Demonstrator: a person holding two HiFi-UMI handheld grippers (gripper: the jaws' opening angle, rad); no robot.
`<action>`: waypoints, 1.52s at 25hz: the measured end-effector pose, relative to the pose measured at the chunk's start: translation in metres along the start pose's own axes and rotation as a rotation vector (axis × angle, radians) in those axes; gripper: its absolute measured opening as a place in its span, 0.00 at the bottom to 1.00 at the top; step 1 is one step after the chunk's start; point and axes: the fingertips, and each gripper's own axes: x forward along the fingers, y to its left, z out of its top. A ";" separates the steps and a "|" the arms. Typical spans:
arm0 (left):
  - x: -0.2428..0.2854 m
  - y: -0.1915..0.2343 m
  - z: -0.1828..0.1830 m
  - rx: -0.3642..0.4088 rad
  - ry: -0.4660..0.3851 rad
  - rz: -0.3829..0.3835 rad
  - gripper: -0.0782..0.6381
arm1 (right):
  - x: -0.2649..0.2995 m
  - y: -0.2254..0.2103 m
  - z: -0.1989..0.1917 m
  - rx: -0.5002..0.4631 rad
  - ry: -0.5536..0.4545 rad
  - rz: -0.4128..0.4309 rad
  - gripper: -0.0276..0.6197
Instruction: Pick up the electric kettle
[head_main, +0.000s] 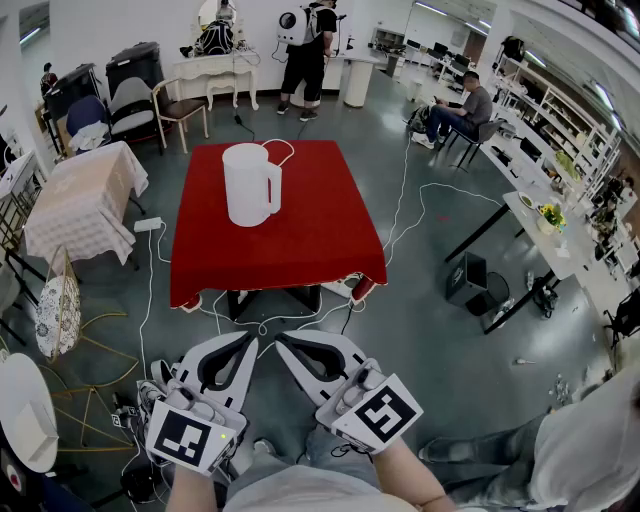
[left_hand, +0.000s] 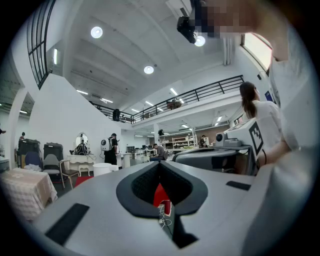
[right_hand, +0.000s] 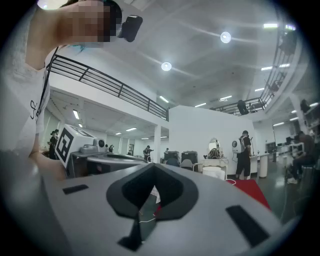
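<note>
Down at the bottom edge of the head view, I have the left claw (head_main: 243, 340) and the right claw (head_main: 285, 340) side by side and level above the grey floor (head_main: 440, 400). Their tips point toward the bench (head_main: 300, 250), which wears a red cloth. In its own view the left claw (left_hand: 160, 162) has its jaws pressed tip to tip with nothing between them. The right claw (right_hand: 152, 165) is closed the same way and empty.

The white electric kettle (head_main: 250, 185) stands upright on the far left part of the bench, handle to the right, well apart from both claws. A white cord (head_main: 282, 148) curls on the cloth just behind it. I also catch the kettle small in the left gripper view (left_hand: 102, 169) and in the right gripper view (right_hand: 215, 172). White cables (head_main: 150, 290) trail over the floor around the bench.
</note>
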 end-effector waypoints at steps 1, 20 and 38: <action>0.002 0.000 -0.001 -0.004 0.004 0.001 0.12 | 0.000 -0.002 -0.001 0.001 0.001 0.001 0.05; 0.059 -0.014 -0.010 -0.029 0.020 0.061 0.12 | -0.021 -0.059 -0.008 0.035 -0.008 0.032 0.05; 0.132 -0.040 -0.008 0.017 0.038 0.169 0.12 | -0.059 -0.135 -0.015 0.081 -0.039 0.119 0.05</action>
